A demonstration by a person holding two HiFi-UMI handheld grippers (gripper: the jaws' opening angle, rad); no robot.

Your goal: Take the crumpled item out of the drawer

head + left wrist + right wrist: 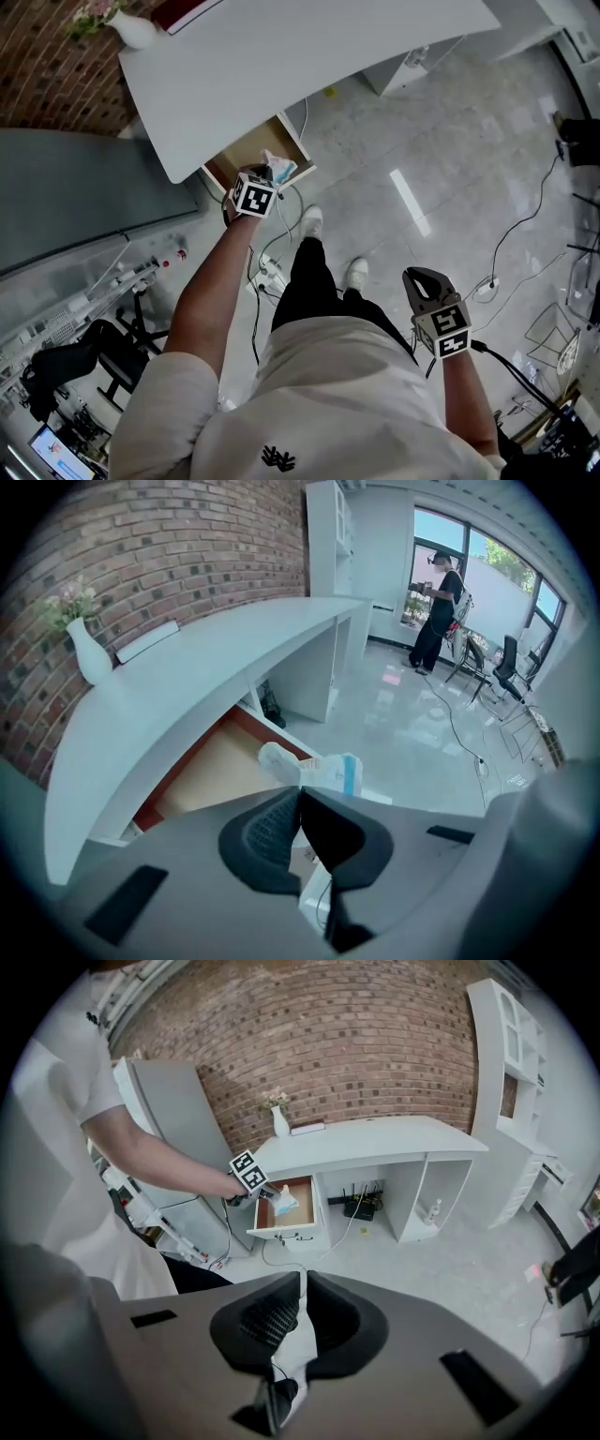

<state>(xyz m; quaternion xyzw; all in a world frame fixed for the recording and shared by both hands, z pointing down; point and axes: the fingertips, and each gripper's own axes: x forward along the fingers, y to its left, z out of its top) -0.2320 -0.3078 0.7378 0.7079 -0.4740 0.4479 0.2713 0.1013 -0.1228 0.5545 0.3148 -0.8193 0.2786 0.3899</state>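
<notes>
A crumpled white and blue item (279,170) hangs just over the open wooden drawer (246,150) under the white desk. My left gripper (265,184) is shut on it. In the left gripper view the crumpled item (319,771) sticks out past the closed jaws, with the drawer (211,775) below and behind it. My right gripper (420,279) hangs low at my right side over the floor, shut and empty. The right gripper view shows its gripper (302,1279) closed, and far off the left gripper (265,1191) holding the item (285,1203) above the drawer (298,1211).
The white desk (309,66) carries a white vase (133,30) at its left end. A grey cabinet (75,187) stands left of the drawer. Cables (267,272) trail on the floor by my feet. An office chair (84,361) is at lower left. A person (439,611) stands far off by the windows.
</notes>
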